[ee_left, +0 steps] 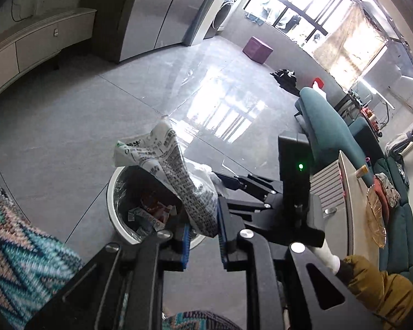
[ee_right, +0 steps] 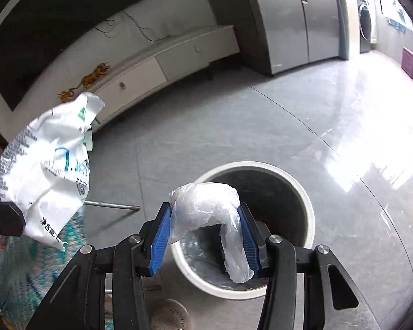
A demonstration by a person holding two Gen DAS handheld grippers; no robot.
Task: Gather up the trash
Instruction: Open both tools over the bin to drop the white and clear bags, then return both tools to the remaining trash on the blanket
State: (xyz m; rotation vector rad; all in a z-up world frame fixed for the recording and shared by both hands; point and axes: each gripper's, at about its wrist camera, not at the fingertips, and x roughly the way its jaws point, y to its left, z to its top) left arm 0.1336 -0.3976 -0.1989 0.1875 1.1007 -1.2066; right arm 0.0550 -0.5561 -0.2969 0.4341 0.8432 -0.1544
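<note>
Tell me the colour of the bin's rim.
White rim, dark inside; right wrist view shows it best.

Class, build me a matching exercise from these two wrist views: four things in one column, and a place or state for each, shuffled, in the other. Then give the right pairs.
Things
1. printed white wrapper
2. clear plastic bag
3. white bin
4. purple cube

Places or states
A. stands on the grey floor, open, with scraps inside
B. clamped in the left gripper
C. far off on the floor near the bright window
D. crumpled between the blue fingers of the right gripper

Pairs: 1-B, 2-D, 3-A, 4-C
</note>
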